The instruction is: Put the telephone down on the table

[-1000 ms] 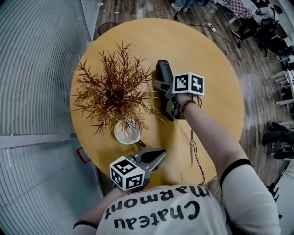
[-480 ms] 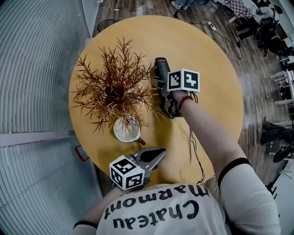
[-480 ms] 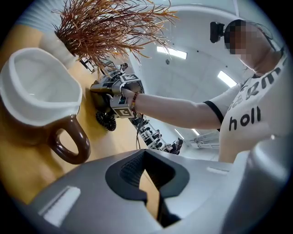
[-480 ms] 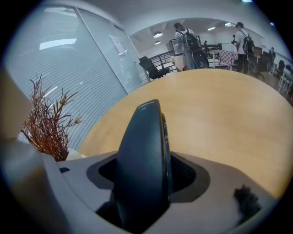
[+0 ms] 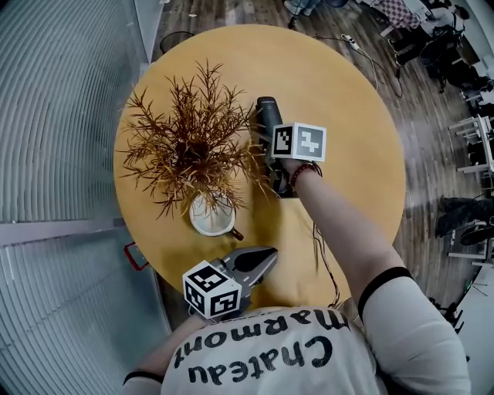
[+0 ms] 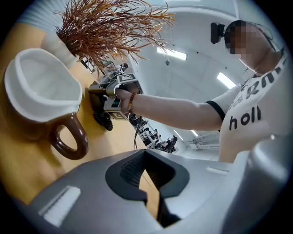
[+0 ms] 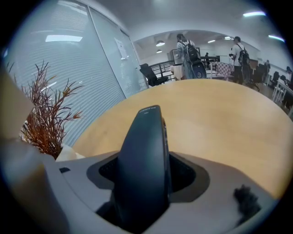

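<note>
We see a round wooden table [image 5: 340, 100] standing on a dark plank floor [image 5: 432, 139]. On our left runs a glass wall with pale horizontal blinds [image 5: 54, 139]. Farther off in the open office we make out a black office chair [image 7: 150, 73] and a standing person with a backpack [image 7: 187, 48], under bright ceiling lights [image 7: 255, 13].

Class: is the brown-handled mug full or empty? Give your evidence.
Empty: the left gripper view looks into the mug and shows only bare white inside.
</note>
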`<act>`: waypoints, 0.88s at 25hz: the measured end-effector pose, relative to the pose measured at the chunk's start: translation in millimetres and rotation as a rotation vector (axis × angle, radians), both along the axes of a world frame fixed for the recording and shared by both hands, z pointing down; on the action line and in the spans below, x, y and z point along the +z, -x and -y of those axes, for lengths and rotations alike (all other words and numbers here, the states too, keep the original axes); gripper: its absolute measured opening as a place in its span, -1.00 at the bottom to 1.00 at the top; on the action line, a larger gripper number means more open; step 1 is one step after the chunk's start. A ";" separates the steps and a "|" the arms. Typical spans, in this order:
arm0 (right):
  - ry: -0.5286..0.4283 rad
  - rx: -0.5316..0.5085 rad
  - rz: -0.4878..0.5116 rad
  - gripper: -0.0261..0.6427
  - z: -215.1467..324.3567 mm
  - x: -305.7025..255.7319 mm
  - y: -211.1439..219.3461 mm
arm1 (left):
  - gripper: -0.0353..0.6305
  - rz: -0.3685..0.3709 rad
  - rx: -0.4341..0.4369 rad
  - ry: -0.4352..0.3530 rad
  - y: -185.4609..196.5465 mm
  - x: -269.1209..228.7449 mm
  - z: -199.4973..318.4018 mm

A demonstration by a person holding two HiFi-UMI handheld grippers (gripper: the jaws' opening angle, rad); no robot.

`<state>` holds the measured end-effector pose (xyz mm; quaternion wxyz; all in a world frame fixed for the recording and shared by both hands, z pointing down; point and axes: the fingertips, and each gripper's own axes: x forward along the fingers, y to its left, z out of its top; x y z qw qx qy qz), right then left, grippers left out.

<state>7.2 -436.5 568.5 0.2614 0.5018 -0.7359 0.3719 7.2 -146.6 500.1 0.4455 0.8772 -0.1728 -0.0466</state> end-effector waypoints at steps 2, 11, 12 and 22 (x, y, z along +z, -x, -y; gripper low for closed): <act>-0.002 -0.004 -0.006 0.03 -0.4 0.8 0.7 | -0.88 -0.003 0.003 0.001 -0.5 0.1 -1.1; -0.025 -0.013 -0.076 0.03 0.2 -0.3 0.0 | -0.88 0.001 -0.003 0.005 3.7 0.6 -5.4; -0.027 -0.013 -0.080 0.03 0.1 -0.4 0.3 | -0.88 0.001 -0.005 0.004 4.6 0.5 -5.2; -0.066 -0.074 -0.122 0.04 2.0 -4.7 1.4 | -0.88 0.001 -0.005 0.007 6.2 1.8 -9.9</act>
